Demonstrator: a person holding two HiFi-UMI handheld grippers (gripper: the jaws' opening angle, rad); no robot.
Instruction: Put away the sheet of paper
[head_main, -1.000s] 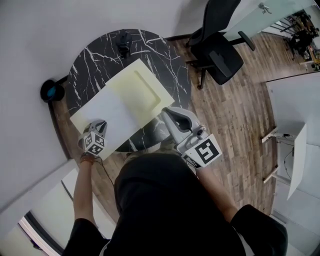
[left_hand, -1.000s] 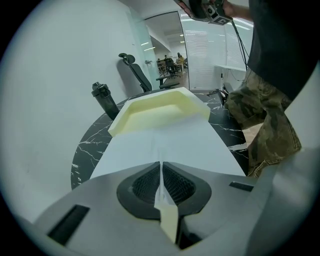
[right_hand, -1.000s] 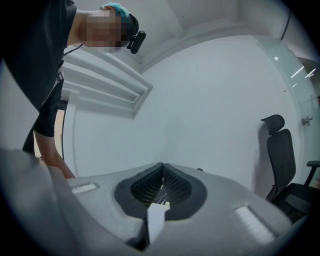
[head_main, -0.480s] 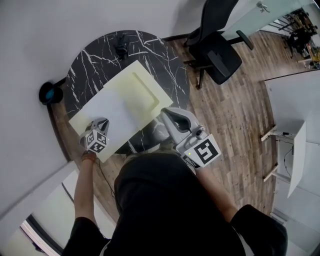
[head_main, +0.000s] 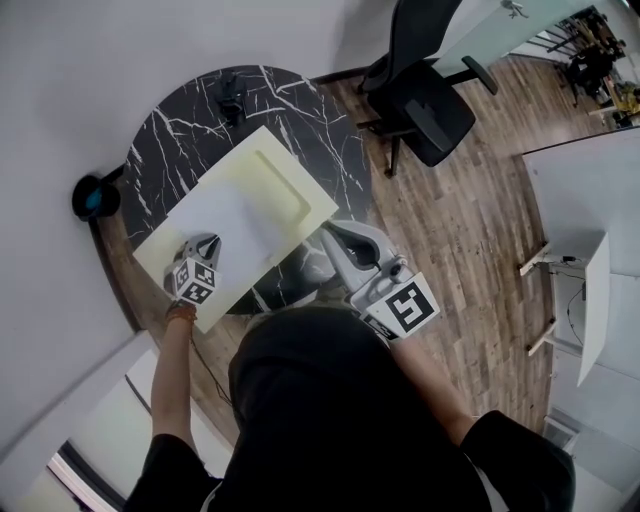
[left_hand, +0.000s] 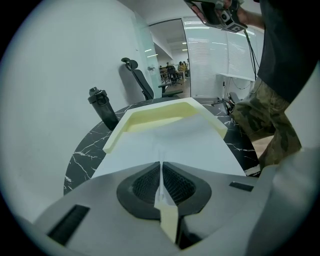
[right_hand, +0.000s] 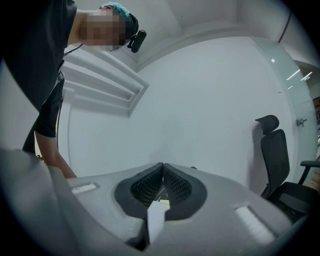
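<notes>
Overhead, in the head view, the white sheet of paper (head_main: 225, 215) is seen lying partly over the pale yellow rectangular tray (head_main: 300, 180) on the round black marble table (head_main: 180, 130). In the left gripper view, the left gripper (left_hand: 161, 165) is clamped on the sheet's near edge; the sheet should be kept low and flat. In the right gripper view, the right gripper (right_hand: 162, 169) is closed, empty.

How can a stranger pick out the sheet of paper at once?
Find the round black marble table. On it lies a pale yellow tray, and the sheet of paper covers its near part. It is the only white thing there, pinched by the left claw.
</notes>
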